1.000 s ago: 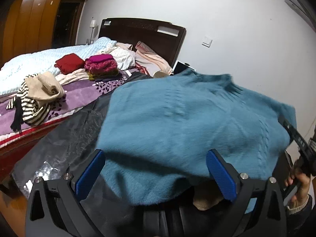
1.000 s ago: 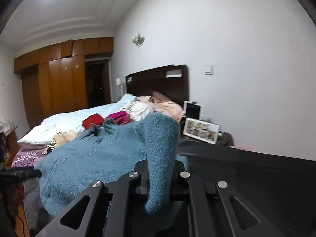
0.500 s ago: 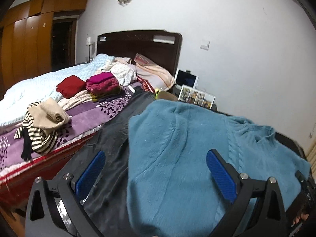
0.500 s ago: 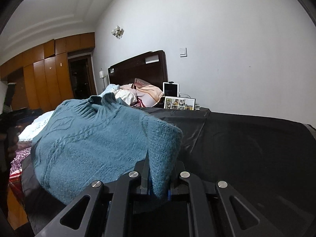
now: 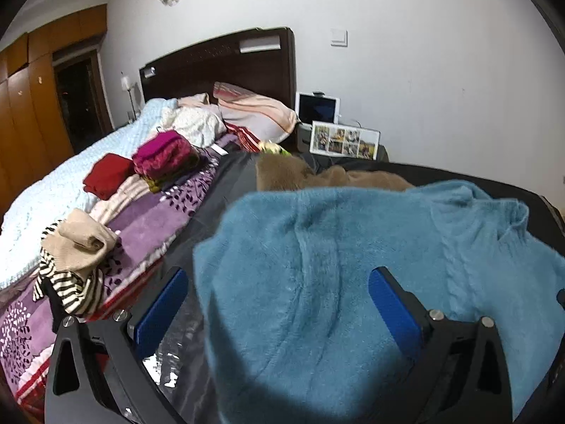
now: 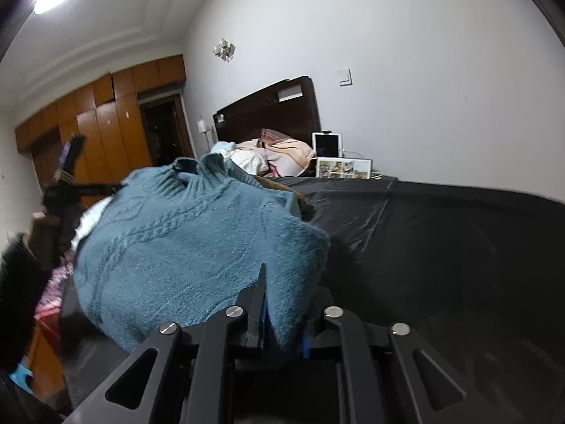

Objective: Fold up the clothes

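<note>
the right gripper [image 6: 280, 314] sits low in its own view with a corner of the blue sweater [image 6: 190, 247] between its pads; its jaws have just been opening a little, the gap is narrow, and the knit fills it and touches both pads; the left gripper [image 5: 279, 304] stands wide open, its blue pads [image 5: 392, 309] well apart, and the sweater [image 5: 353, 275] lies across the space between them without being pinched; the left pad shows beside the sweater's edge over a shiny dark sheet [image 5: 169, 357].

the sweater is spread over a black-covered surface [image 6: 441, 247], cable pattern up, its ribbed collar [image 6: 197, 169] at the far end in the right view; a brown garment [image 5: 317, 176] lies just beyond it on the same dark cover; in the right view the other gripper shows blurred at the left, held by a hand [image 6: 46, 226].

to the left, a bed with a purple leaf-print blanket [image 5: 148, 219] carries a beige and striped heap [image 5: 74, 258], then a folded red piece [image 5: 109, 175] and a magenta stack [image 5: 164, 155], then pillows [image 5: 254, 113] against a dark headboard [image 5: 226, 67]; beside the headboard stand a tablet [image 5: 317, 107] and a photo frame [image 5: 344, 139]; farthest off are a white wall with a switch [image 5: 339, 37] and wooden wardrobes [image 6: 106, 130].
</note>
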A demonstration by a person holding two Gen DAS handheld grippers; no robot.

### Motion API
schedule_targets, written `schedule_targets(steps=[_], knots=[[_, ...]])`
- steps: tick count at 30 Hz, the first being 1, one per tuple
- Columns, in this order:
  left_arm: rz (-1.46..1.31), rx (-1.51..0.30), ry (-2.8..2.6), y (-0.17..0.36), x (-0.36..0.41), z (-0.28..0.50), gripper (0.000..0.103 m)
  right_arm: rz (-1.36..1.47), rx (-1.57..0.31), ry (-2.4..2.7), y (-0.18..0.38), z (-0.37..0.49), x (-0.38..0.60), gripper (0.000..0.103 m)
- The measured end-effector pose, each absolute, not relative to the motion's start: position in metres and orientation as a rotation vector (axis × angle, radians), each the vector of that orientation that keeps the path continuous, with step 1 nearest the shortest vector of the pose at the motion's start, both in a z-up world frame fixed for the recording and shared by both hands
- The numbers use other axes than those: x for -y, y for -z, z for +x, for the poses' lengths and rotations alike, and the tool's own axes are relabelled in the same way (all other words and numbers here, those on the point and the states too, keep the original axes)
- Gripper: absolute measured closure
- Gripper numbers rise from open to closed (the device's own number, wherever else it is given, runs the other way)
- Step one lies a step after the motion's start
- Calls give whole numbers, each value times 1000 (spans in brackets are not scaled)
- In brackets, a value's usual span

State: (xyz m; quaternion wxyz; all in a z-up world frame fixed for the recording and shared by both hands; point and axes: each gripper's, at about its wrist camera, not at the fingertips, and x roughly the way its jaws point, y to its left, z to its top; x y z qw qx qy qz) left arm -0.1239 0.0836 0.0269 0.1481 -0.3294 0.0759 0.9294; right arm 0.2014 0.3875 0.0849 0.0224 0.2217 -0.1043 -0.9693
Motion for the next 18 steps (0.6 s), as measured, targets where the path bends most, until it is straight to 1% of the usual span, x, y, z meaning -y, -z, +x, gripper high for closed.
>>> schedule_targets(steps=[2,3,4,5,10,15,18], knots=[[-948,-232,-2671,-18,-88,-122,1,665,356,2983,-87,203,-390,75],[-945,-235,-2675,-15,-87,-120,1,648,353,2983,-88,206,-391,56],[-941,-236,-2678,-13,-87,-119,1,630,348,2984,-90,208,-392,27],[-937,-226,-2677,-12,-85,-118,1,600,341,2985,-92,211,-394,20],[-941,-186,-2665,-9,-80,-117,1,539,246,2950,-112,211,-396,19],[-938,-176,-2677,-7,-80,-113,1,536,123,2807,-139,179,-394,19],[-946,-157,-2677,-6,-79,-114,1,609,147,2711,-144,149,-399,19]])
